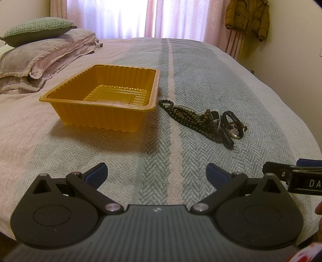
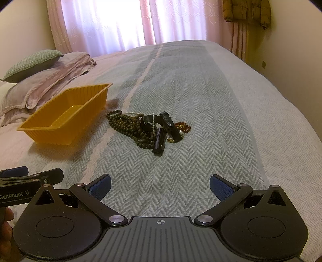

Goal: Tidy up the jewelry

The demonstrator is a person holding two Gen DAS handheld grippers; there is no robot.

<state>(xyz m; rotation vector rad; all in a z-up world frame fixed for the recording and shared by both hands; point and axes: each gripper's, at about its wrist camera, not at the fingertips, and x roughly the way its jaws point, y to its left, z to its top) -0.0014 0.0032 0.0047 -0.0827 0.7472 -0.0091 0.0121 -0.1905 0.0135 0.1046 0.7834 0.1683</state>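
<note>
A pile of jewelry (image 1: 203, 121) lies on the bed: dark bead strands (image 2: 128, 127), black bands (image 2: 160, 143), a watch (image 1: 234, 132) and an amber bead piece (image 2: 182, 127). An empty yellow plastic tray (image 1: 104, 96) stands just left of the pile; it also shows in the right wrist view (image 2: 60, 123). My left gripper (image 1: 157, 174) is open and empty, low over the bedspread, well short of tray and pile. My right gripper (image 2: 160, 188) is open and empty, facing the pile from short of it. Each gripper shows at the edge of the other's view.
The bed has a grey and pink herringbone spread (image 2: 191, 90). Pillows (image 1: 40, 52) are stacked at the far left. Pink curtains (image 2: 112, 22) hang behind the bed, and a brown jacket (image 1: 247, 16) hangs at the far right.
</note>
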